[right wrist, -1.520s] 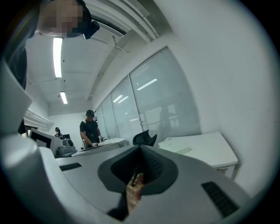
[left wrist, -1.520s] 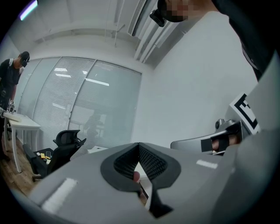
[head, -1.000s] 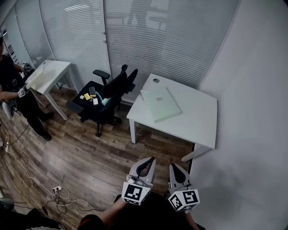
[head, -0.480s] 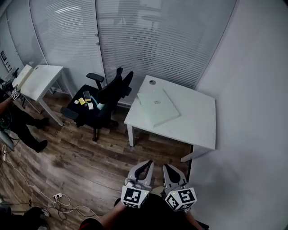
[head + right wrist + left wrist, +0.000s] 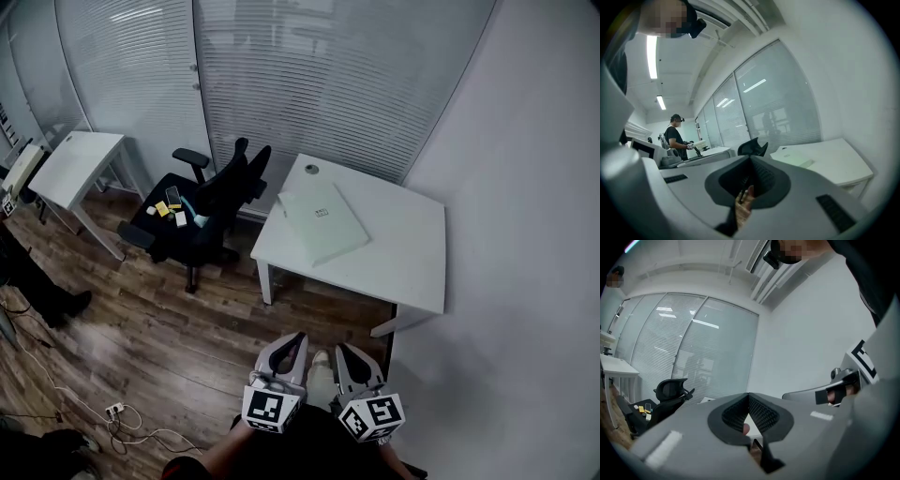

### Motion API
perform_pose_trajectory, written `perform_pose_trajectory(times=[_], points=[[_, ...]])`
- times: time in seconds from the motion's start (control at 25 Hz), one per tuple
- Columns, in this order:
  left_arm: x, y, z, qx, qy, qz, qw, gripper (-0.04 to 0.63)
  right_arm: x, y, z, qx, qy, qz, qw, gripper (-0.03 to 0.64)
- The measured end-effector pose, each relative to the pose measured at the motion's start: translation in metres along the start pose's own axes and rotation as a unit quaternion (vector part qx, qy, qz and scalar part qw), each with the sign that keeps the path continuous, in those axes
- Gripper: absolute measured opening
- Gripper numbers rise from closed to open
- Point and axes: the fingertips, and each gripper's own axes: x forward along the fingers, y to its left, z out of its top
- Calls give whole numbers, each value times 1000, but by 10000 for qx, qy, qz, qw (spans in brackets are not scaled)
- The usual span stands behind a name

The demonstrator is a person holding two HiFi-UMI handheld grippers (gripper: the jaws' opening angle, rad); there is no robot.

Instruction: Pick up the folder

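A pale green folder lies flat on the left half of a white table, near the glass wall. In the right gripper view the folder shows as a thin slab on the table. My left gripper and right gripper hover side by side at the bottom of the head view, well short of the table, over the wooden floor. Both are shut with nothing between the jaws. The left gripper and the right gripper each show closed tips in their own views.
A black office chair with small items on its seat stands left of the table. A second white table is further left, with a person at the frame edge. Cables lie on the floor. A white wall runs along the right.
The head view has shifted, so table and chair sit slightly more left. Both grippers have sunk a little and drifted left, still shut. The person at left has slid mostly out of frame.
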Motion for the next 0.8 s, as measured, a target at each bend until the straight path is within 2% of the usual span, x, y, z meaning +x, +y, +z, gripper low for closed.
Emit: perform_pose_trajectory(times=[0.12,0.28,0.44,0.68,0.8], points=[[10,-1,-4,-196,227,66,9995,5,9,-14,-3,113,60,-52,9999,2],[23,8,-15,54,310,28,9995,5,31,-27,-4,231,123,21,9997,2],[41,19,-15,-115,540,245,9982,5,48,-40,1,65,119,153,9998,2],[75,29,-20,-158,585,289,9977,5,71,-68,-4,257,290,112,9992,2],[100,32,-23,-6,547,189,9983,5,89,-83,9,317,235,102,9992,2]])
